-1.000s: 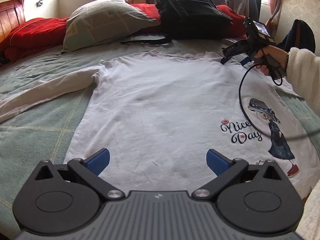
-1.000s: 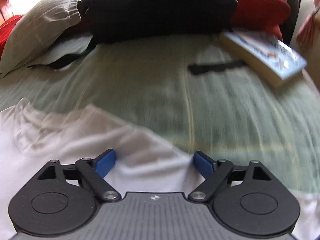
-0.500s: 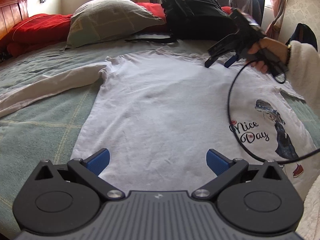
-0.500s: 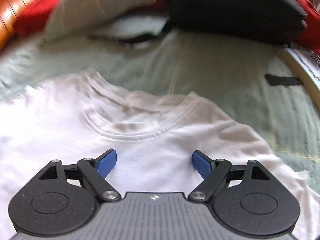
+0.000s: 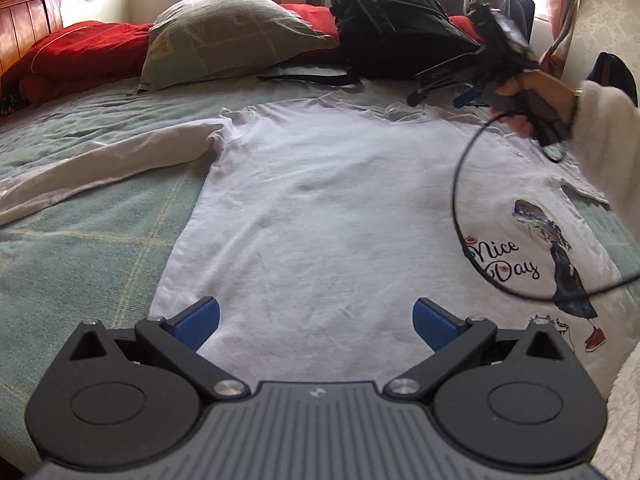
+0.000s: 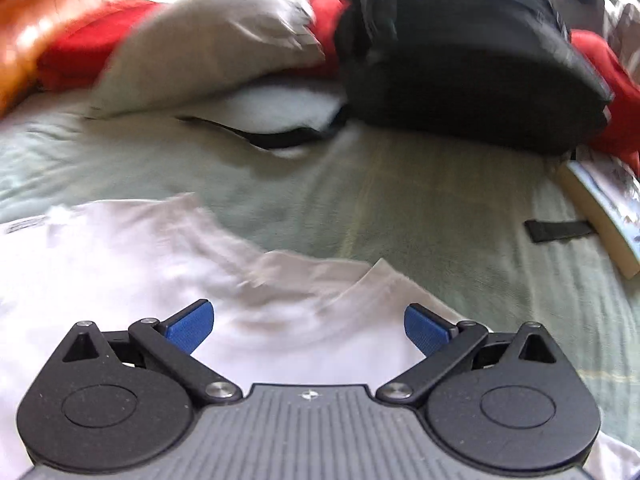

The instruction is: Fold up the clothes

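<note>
The shirt [image 5: 340, 208] lies flat on the bed [image 5: 80, 264], collar at twelve o'clock; my right hand-held gripper [image 6: 308, 326] hovers there, my left hand-held gripper [image 5: 316, 320] at the hem, both wide open, empty.

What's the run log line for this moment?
phase: pre-grasp | left gripper: open, over shirt hem | right gripper: open, above collar | shirt: flat on bed

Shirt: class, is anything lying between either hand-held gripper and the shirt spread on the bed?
Nothing visible. The shirt lies flat and bare under the open left hand-held gripper; the open right hand-held gripper hangs over its collar. Only that gripper's cable loops above the print.
</note>
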